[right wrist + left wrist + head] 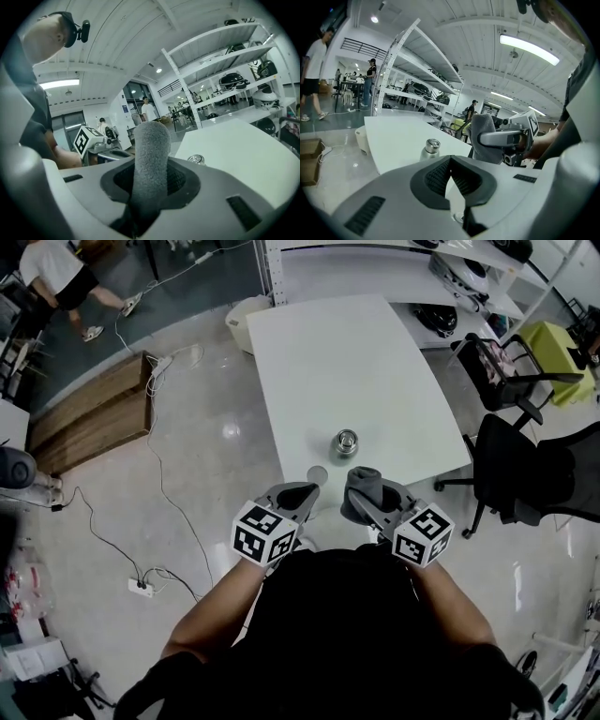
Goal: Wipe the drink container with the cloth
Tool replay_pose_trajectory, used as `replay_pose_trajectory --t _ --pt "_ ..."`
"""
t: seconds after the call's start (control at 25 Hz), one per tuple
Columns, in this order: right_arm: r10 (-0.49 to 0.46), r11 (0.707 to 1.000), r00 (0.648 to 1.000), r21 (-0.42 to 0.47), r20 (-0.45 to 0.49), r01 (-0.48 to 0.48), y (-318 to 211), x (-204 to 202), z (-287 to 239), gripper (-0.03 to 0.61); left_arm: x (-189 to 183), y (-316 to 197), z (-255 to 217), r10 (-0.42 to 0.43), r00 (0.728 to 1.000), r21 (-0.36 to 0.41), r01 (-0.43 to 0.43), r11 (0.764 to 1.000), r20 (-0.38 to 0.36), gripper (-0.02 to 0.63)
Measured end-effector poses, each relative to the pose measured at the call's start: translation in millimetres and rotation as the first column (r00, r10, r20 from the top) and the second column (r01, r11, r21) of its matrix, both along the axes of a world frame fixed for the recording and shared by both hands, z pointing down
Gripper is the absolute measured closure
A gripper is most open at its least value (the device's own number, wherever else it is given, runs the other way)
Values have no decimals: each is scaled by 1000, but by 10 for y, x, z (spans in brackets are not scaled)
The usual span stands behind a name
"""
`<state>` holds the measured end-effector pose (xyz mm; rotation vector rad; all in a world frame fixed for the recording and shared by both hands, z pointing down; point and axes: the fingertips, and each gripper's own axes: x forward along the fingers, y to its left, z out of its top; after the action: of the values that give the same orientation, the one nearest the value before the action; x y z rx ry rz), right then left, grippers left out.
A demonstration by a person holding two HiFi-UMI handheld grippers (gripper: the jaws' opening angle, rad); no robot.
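Approach step: the right gripper clamped on the grey cloth and the left gripper, jaws pressed together on nothing, are both short of the drink container, upright on the table — next, I judge, the cloth must meet its side while the left opens to steady it.

Right gripper clamped on upright grey cloth, drink container beyond, near white table edge
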<state>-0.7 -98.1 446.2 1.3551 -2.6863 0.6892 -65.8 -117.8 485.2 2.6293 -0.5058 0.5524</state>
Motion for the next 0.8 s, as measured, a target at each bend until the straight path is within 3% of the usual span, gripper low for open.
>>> replay_pose_trajectory --t 0.32,0.8 --pt "-58 998 997 -16 52 59 91 255 -100 468 197 276 -95 -83 997 34 83 996 3 598" --pt "-120 992 991 -30 60 122 819 1102 -32 468 1039 964 -133 -248 969 45 248 968 -18 597"
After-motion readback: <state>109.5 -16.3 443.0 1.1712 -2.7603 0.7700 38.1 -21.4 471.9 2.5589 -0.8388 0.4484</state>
